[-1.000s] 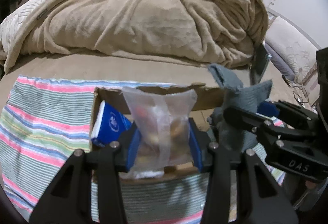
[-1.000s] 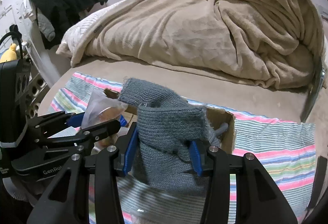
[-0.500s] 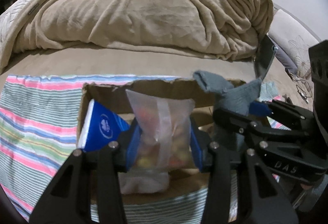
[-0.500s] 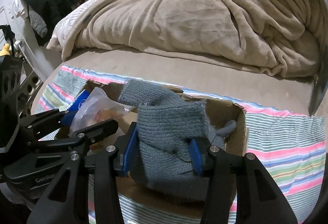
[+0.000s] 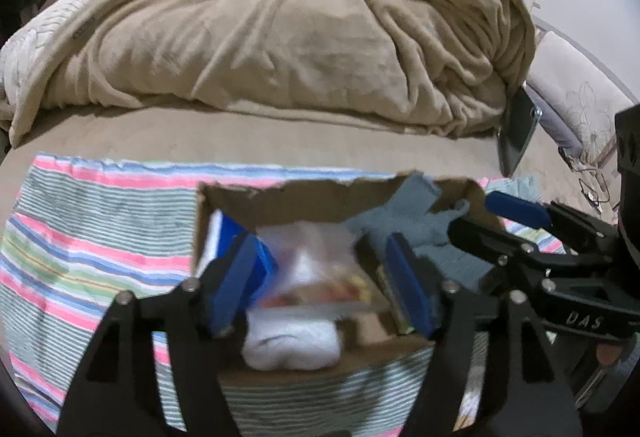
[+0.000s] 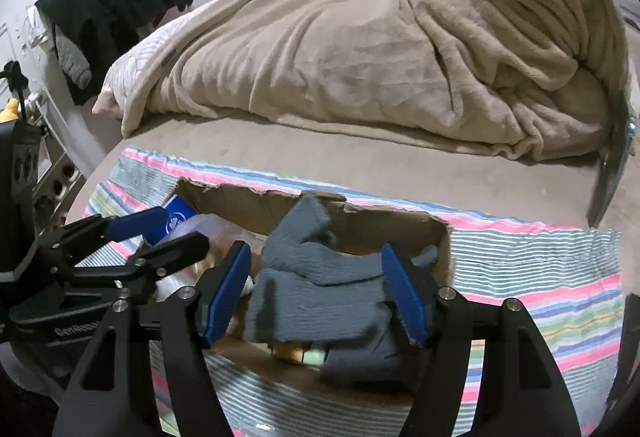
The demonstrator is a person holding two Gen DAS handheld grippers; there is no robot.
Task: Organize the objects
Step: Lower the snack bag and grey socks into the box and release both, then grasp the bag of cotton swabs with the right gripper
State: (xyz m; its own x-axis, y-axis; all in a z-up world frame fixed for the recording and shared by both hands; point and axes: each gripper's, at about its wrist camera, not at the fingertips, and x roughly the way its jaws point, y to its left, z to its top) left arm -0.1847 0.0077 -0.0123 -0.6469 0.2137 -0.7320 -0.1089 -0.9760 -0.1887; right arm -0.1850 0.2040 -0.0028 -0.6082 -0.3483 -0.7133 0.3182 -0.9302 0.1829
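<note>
An open cardboard box (image 5: 304,193) (image 6: 256,197) sits on a striped cloth on the bed. My left gripper (image 5: 320,281) is open over the box's left half, above a clear plastic bag of snacks (image 5: 316,273) lying inside on a white bundle (image 5: 292,341). A blue-and-white carton (image 5: 228,233) (image 6: 176,217) leans in the box's left corner. My right gripper (image 6: 316,293) is open over the box's right half, with the grey knit garment (image 6: 316,285) (image 5: 416,225) lying loose inside between its fingers.
The striped cloth (image 5: 88,237) (image 6: 536,277) covers the near bed. A heaped beige blanket (image 5: 280,37) lies behind. A dark phone-like slab (image 5: 516,133) leans at the right. Black clothes (image 6: 116,5) hang at the left wall.
Both grippers lowered over the box and opened. The plastic bag and the grey knit garment dropped from the fingers into the box.
</note>
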